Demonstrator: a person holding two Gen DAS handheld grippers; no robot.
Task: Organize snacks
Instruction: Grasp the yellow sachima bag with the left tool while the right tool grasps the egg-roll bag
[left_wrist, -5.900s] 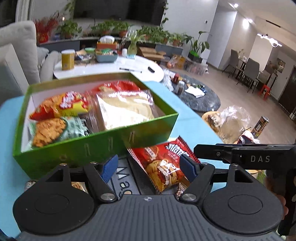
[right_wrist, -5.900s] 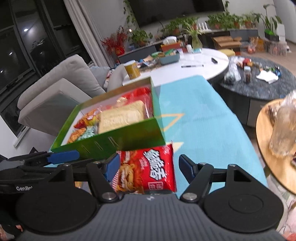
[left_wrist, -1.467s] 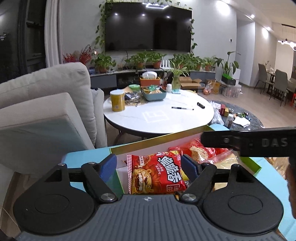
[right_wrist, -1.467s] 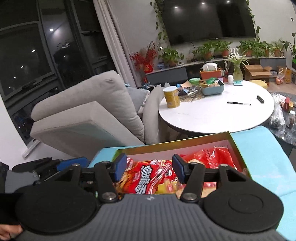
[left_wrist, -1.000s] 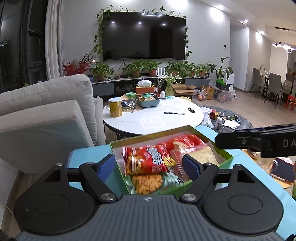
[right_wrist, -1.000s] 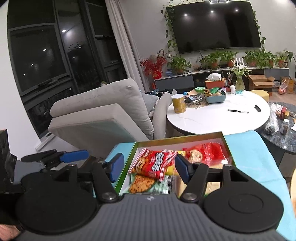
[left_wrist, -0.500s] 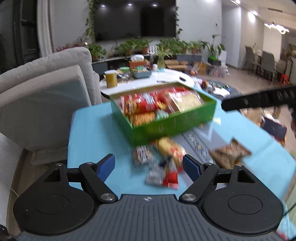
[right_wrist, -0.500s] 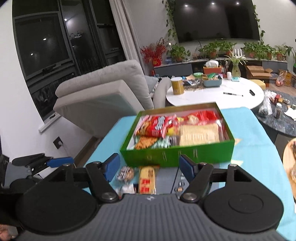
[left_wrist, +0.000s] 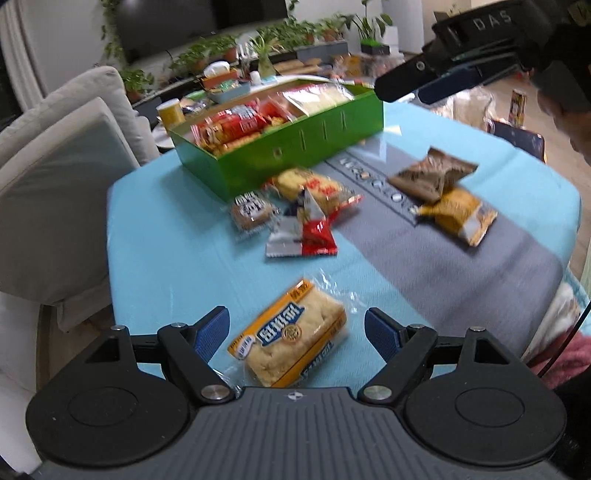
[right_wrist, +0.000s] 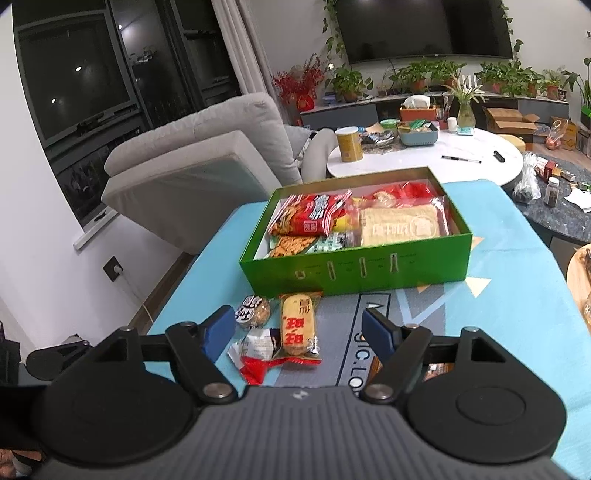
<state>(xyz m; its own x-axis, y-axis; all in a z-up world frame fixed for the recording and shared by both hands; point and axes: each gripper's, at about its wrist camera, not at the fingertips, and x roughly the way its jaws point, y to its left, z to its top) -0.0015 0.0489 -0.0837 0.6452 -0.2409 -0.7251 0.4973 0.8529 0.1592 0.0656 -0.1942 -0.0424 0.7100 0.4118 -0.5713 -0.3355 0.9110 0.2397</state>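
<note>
A green box (right_wrist: 358, 271) holding several snack packets stands at the far side of the blue-clothed table (left_wrist: 166, 258). My left gripper (left_wrist: 295, 332) is open and low over a yellow pastry packet (left_wrist: 291, 341) that lies on the cloth between its pads, untouched. My right gripper (right_wrist: 297, 332) hangs open and empty above an orange cracker packet (right_wrist: 297, 325), a red and silver packet (right_wrist: 258, 352) and a round cookie packet (right_wrist: 253, 312) in front of the box. A brown packet (left_wrist: 432, 177) and a yellow packet (left_wrist: 458, 216) lie further right.
A grey sofa (right_wrist: 199, 162) stands off the table's left side. A white round table (right_wrist: 424, 158) with a yellow can and a bowl is behind the box. The table's left edge (left_wrist: 110, 258) runs close to the pastry packet.
Both grippers drew back from the box, where each released a red packet, and tipped down. The left one sank and rolled over the near end of the table, bringing the pastry packet between its fingers.
</note>
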